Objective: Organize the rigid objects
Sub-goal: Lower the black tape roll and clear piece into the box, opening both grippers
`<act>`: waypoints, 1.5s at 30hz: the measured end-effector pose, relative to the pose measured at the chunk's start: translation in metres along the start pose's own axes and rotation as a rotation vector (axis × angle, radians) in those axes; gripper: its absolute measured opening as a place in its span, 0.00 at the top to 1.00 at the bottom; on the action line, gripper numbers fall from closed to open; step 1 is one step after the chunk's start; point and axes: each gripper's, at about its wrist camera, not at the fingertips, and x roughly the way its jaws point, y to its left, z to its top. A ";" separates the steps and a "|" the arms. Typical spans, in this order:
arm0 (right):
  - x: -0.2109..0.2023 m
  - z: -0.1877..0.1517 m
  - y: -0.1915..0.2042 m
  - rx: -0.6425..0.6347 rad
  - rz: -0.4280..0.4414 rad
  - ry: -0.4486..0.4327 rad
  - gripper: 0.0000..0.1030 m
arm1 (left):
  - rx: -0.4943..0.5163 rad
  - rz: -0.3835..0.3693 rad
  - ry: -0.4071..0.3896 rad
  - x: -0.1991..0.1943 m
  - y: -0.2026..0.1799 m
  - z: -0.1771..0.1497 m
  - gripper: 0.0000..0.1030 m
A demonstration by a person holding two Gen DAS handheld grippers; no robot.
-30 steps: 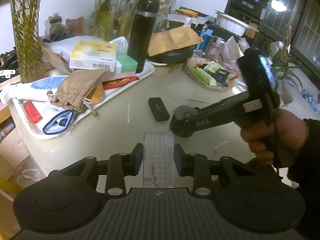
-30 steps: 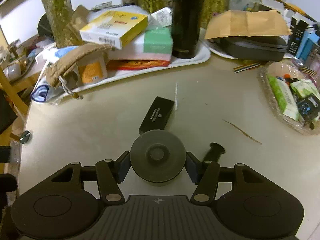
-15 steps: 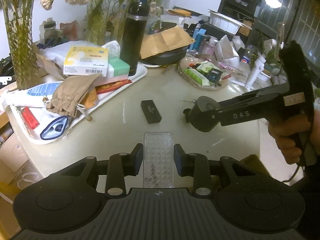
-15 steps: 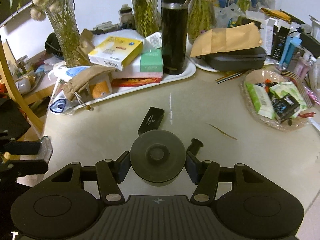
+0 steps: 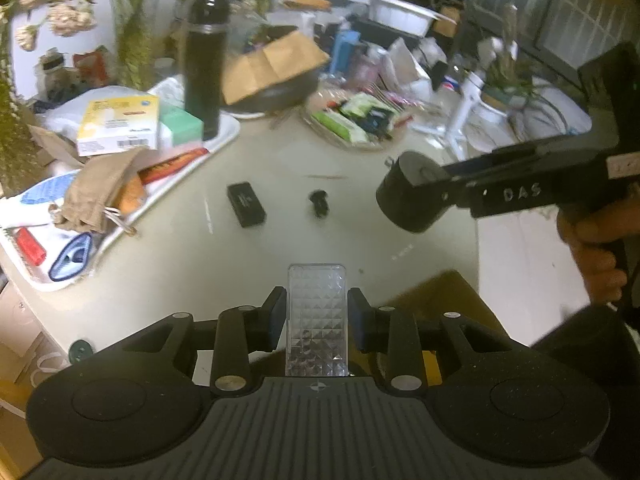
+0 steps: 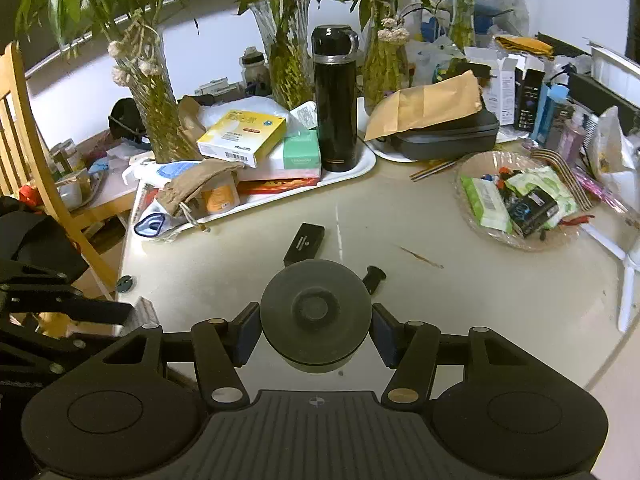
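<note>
My left gripper [image 5: 317,316] is shut on a clear faceted plastic case [image 5: 317,312], held over the near edge of the round table [image 5: 360,200]. My right gripper [image 6: 316,328] is shut on a black round puck-like object [image 6: 316,314], lifted above the table; in the left wrist view that black round object [image 5: 408,192] hangs at the right, with a hand on the handle. On the tabletop lie a small black box [image 6: 305,242] [image 5: 246,204] and a short black cylinder [image 6: 374,278] [image 5: 319,203].
A white tray [image 6: 352,172] at the back left holds a black flask [image 6: 335,100], a yellow box [image 6: 242,136], a green tissue pack and a cloth pouch. A glass dish of packets [image 6: 516,204] stands right. Vases of plants line the back; a wooden chair [image 6: 24,128] is at left.
Both grippers have risen and drawn back from the table with their loads. The right one lifted the black round object off the tabletop, uncovering the short black cylinder.
</note>
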 end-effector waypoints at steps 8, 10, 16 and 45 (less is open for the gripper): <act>-0.027 -0.020 0.001 0.011 0.008 -0.012 0.41 | 0.083 -0.040 0.074 0.007 -0.021 -0.005 0.68; -0.032 -0.024 0.002 0.013 0.015 -0.014 0.41 | 0.110 -0.048 0.098 0.010 -0.026 -0.007 0.68; -0.045 -0.039 0.006 0.015 0.021 -0.012 0.41 | 0.146 -0.032 0.117 0.014 -0.032 -0.010 0.62; -0.055 -0.095 0.028 0.031 0.062 0.051 0.41 | 0.035 0.152 0.035 -0.036 -0.016 -0.056 0.48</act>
